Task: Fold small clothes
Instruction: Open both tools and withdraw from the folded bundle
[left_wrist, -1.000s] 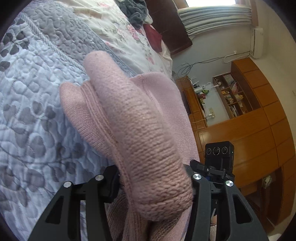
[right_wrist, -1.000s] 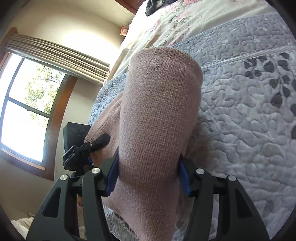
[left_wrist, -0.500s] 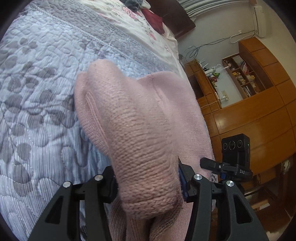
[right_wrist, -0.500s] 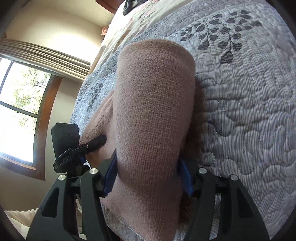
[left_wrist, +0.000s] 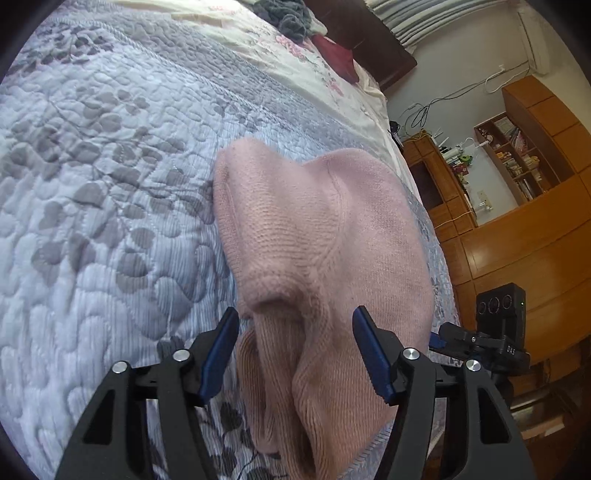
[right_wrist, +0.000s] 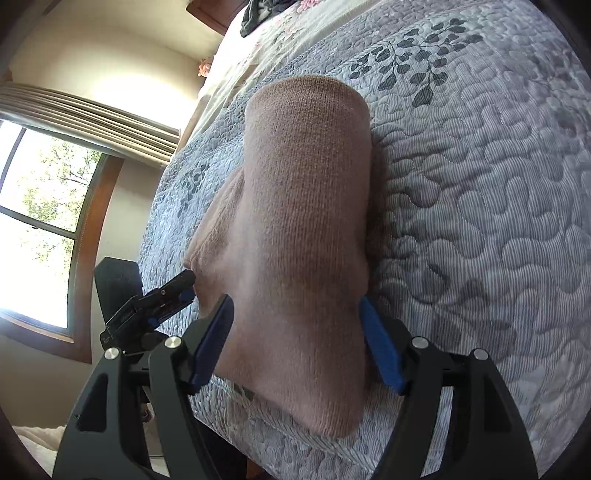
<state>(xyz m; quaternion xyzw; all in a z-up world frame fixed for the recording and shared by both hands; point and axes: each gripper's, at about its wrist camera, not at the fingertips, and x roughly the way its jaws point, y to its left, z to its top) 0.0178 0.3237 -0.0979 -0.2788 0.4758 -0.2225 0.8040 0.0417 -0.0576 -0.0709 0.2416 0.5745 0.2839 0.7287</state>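
Pink knit garment (left_wrist: 303, 236) lies on the grey leaf-patterned quilt (left_wrist: 92, 192), long axis running from the near bed edge toward the far side. Left gripper (left_wrist: 295, 350): jaws spread, garment between them, blue pads (left_wrist: 218, 354) clear of the knit. Right gripper (right_wrist: 295, 343): jaws wide; whether its pads (right_wrist: 380, 350) press the bulging fold (right_wrist: 306, 206) cannot be told.

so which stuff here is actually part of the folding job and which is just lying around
Part of the job:
- pink knit garment, lying on the quilted bedspread
- left gripper, open around the garment
- right gripper, open around the garment

Just lying about:
- grey clothes heap at the far end of the bed
- dark red cloth beside it
- wooden shelves by the wall
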